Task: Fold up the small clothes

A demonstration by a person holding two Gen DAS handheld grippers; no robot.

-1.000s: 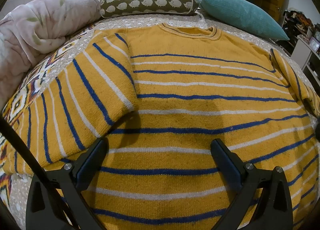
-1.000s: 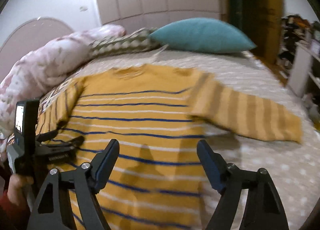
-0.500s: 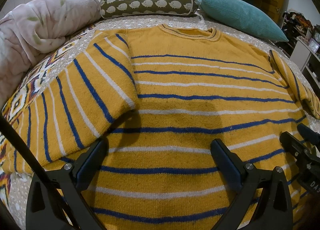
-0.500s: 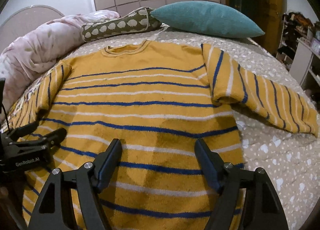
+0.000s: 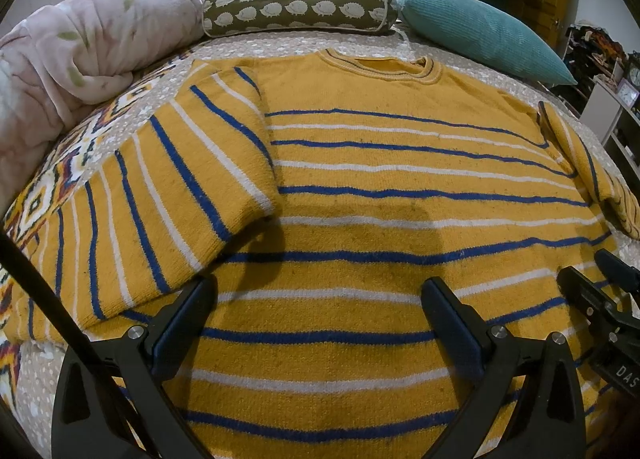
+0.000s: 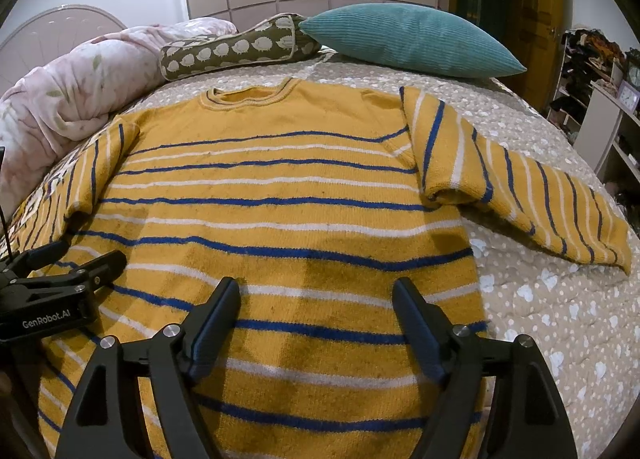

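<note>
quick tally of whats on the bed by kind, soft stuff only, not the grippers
sweater (yellow, blue and white stripes): 1
pillows: 2, the teal cushion and the olive hedgehog-print bolster
pink floral comforter, bunched up: 1
Total: 4

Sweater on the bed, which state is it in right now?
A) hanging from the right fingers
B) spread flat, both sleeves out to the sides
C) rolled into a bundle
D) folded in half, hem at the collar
B: the sweater lies flat on the bed with its collar toward the pillows, one sleeve out to one side and the other sleeve out to the other.
</note>
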